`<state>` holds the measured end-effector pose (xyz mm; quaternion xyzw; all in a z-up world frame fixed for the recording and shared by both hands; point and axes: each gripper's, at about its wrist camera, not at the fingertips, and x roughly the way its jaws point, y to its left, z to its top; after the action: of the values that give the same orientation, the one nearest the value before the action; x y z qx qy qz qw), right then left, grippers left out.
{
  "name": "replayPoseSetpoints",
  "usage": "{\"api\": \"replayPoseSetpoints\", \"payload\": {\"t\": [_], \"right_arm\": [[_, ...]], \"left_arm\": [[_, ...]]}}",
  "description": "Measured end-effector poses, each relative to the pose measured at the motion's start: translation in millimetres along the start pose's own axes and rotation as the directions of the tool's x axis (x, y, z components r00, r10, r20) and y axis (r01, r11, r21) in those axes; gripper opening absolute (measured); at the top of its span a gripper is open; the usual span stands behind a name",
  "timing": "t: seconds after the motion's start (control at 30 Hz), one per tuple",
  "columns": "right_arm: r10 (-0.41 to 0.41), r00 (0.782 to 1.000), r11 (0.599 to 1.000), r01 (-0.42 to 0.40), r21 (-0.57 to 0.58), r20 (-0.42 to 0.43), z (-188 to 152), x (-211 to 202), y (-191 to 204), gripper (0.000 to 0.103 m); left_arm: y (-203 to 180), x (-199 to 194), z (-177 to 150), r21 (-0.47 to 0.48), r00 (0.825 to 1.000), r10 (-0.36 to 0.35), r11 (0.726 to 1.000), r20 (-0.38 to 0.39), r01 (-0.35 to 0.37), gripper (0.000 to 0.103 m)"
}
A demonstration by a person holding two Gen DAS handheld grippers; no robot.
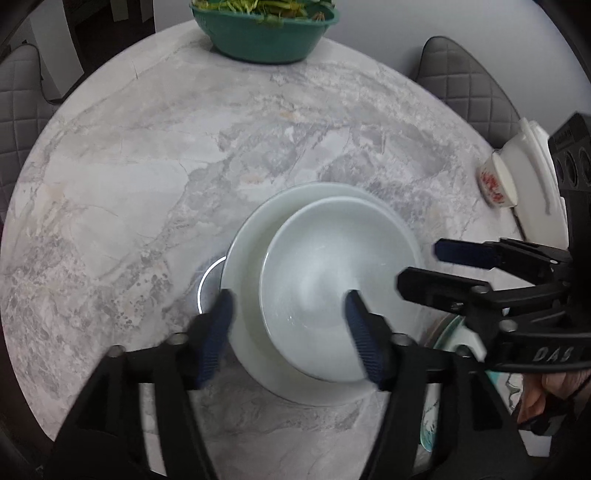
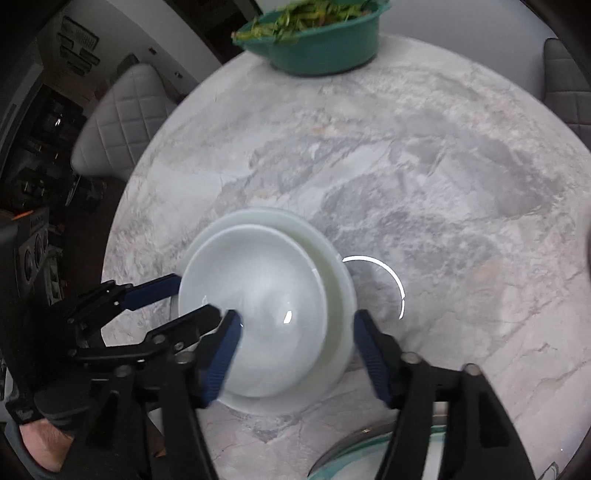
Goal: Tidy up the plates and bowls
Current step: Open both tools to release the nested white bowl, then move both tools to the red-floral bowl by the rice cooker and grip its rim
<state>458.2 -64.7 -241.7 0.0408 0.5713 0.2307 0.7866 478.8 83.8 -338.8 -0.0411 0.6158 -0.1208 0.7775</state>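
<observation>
A white bowl (image 1: 332,280) rests inside a wider white plate (image 1: 247,254) on the marble table (image 1: 147,166); both also show in the right wrist view as bowl (image 2: 255,302) and plate (image 2: 340,295). My left gripper (image 1: 291,325) is open, its jaws straddling the near left rim of the stack. My right gripper (image 2: 295,343) is open over the near edge of the stack; it also shows in the left wrist view (image 1: 421,266), at the bowl's right side. Neither holds anything.
A teal basin of greens (image 1: 266,29) stands at the far edge. A small red-patterned cup (image 1: 496,181) and white dishes (image 1: 535,173) sit at the right edge. A teal-rimmed plate (image 2: 369,458) lies near me. Grey quilted chairs (image 1: 22,110) surround the table.
</observation>
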Motion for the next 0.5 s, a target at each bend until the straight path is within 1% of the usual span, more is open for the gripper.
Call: {"api": "replayPoseSetpoints", "payload": {"t": [0.03, 0.07, 0.17, 0.27, 0.33, 0.4, 0.43, 0.5], "right_arm": [[0.000, 1.000, 1.000, 0.000, 0.010, 0.026, -1, -11, -4, 0.081], [0.007, 0.999, 1.000, -0.008, 0.021, 0.045, -3, -21, -8, 0.081], [0.013, 0.996, 0.998, -0.019, 0.061, 0.091, -7, -47, -26, 0.081], [0.010, 0.991, 0.995, -0.024, 0.102, 0.135, -13, -72, -46, 0.081], [-0.003, 0.984, 0.990, -0.022, 0.137, 0.176, -19, -91, -65, 0.081], [-0.028, 0.976, 0.981, -0.015, 0.195, 0.217, -26, -109, -92, 0.081], [-0.047, 0.967, 0.969, -0.017, 0.248, 0.250, -31, -121, -113, 0.081], [-0.070, 0.955, 0.939, -0.035, 0.342, 0.290, -39, -136, -149, 0.081]], "left_arm": [[0, -6, 0, 0.001, 1.000, 0.004, 1.000, 0.006, -0.004, 0.101], [1, -13, 1, 0.000, 1.000, -0.008, 1.000, 0.013, 0.008, 0.103], [-1, -29, 5, 0.011, 1.000, -0.006, 1.000, 0.000, 0.006, 0.103], [-6, -48, 15, 0.028, 1.000, -0.008, 1.000, 0.008, 0.007, 0.103], [-15, -65, 29, 0.046, 0.999, -0.019, 0.999, 0.026, 0.017, 0.103], [-31, -81, 49, 0.088, 0.998, -0.032, 0.996, 0.048, 0.027, 0.103], [-42, -89, 60, 0.116, 0.997, -0.043, 0.993, 0.058, 0.036, 0.103], [-68, -98, 89, 0.178, 0.996, -0.068, 0.983, 0.064, 0.055, 0.103]]}}
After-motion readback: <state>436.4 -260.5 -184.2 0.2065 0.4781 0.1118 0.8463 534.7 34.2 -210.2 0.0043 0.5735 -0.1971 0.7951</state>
